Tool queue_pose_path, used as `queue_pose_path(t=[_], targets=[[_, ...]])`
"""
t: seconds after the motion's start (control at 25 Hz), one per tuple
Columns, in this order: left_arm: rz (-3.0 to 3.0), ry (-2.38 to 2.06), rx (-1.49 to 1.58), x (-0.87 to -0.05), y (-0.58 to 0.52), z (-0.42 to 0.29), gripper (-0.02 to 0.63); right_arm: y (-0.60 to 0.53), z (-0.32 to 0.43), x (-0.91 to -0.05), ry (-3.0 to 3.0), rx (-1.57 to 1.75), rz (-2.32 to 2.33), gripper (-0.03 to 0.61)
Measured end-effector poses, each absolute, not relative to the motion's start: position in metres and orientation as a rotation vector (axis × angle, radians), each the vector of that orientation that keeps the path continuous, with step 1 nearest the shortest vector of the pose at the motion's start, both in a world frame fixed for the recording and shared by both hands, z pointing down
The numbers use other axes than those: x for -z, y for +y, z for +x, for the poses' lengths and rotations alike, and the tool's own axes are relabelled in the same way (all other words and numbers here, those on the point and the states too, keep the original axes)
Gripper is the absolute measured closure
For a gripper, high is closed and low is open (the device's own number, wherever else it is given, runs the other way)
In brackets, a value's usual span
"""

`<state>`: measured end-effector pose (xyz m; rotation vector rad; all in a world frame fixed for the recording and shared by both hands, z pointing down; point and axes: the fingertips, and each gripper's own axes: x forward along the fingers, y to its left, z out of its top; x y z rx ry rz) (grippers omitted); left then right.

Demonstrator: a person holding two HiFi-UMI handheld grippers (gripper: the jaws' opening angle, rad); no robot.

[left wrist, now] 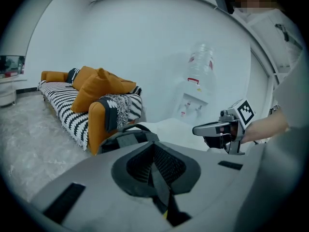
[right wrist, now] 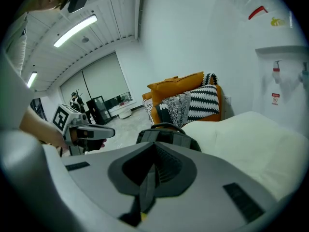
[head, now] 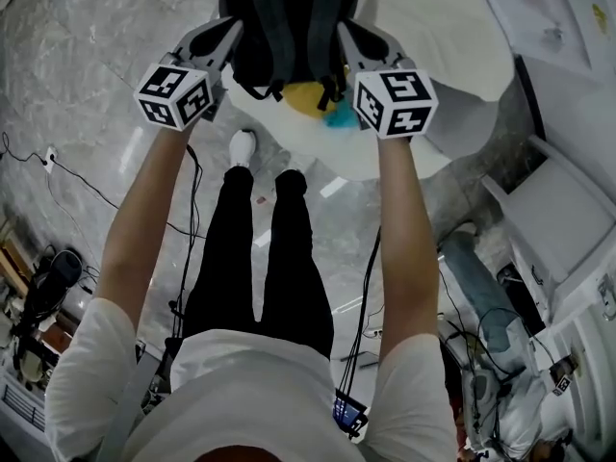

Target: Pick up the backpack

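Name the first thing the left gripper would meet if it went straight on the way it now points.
The backpack: the left gripper, jaws shut on a strap, points at its top just ahead. The white cushion seems to lie beyond, though depth is unclear.

An orange sofa (left wrist: 94, 124) with a black-and-white striped seat stands along the white wall (left wrist: 145, 42). Two orange cushions (left wrist: 96, 88) are piled on it, and a fringed throw (left wrist: 120, 108) is draped over its arm. Near it stands a water dispenser (left wrist: 193, 103) with a bottle (left wrist: 200, 62) on top. A big white cushion (right wrist: 251, 139) (rounded, smooth) lies on the grey marble floor (head: 77, 85), where cables (head: 362, 306) trail. Strip lights (right wrist: 75, 30) glow on the ceiling (right wrist: 111, 23).
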<state>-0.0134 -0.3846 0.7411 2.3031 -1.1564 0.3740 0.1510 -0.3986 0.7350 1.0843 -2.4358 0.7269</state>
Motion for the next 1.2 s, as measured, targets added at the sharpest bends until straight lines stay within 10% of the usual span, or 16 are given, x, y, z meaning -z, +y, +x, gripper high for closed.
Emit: queue_pose_path(t=[0.52,0.92,1.2], targets=[[2.242,-1.174,-0.445,-0.814,-0.413,-0.012,0.600,-0.426,0.163,-0.810,-2.378,-0.749,1.109,0.571],[2.210,-1.162,-0.473,-0.854,-0.438,-0.017,0.474,-0.444,0.159,-0.858,-2.333,-0.733,1.074,0.568],[2.231,-1.110,-0.480,-0.869,-0.445,-0.013,0.445,-0.452,0.157,-0.884,-2.300,-0.749,1.059,0.429]])
